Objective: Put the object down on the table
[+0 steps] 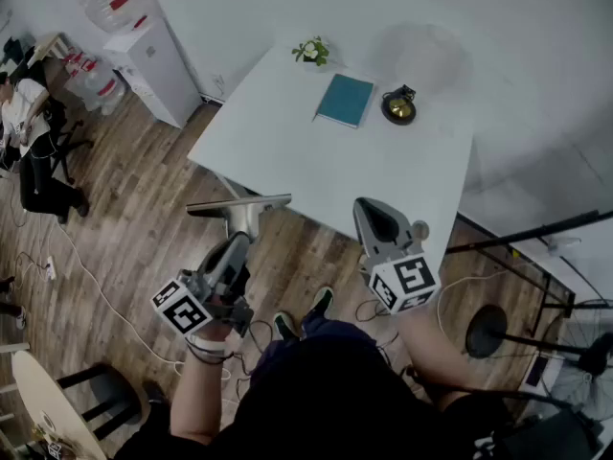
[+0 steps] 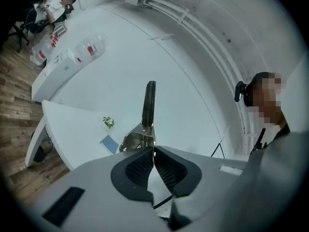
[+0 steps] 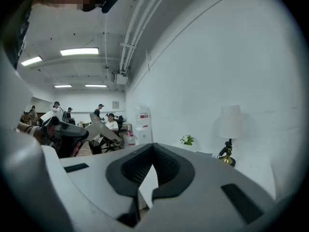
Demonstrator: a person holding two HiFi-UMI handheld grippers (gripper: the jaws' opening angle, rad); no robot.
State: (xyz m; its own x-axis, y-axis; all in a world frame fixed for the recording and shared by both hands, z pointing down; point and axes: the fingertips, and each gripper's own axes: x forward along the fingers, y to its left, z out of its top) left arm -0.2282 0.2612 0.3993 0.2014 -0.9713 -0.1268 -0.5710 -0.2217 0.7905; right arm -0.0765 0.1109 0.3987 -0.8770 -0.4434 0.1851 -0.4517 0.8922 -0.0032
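The task is only at its beginning, as I judge it: the object is not yet on the surface. The left hand-held gripper (image 1: 239,241) has its jaws pressed on a metal tool (image 1: 239,205), which is in the air in front of the person. In the head view the tool shows below the near edge of the white surface (image 1: 326,161), over the wooden floor (image 1: 144,228), so it appears not yet to be above the top. In the left gripper view the jaws pinch the tool's shiny metal part, and a dark bar goes out from it. The right hand-held gripper (image 1: 368,203) is pressed together with nothing between its jaws. On the far part of the surface stand a small plant (image 1: 312,51), a teal book (image 1: 345,100) and a lamp (image 1: 398,104); the near part is bare. What is left is to carry the tool over this part, lower it and let go.
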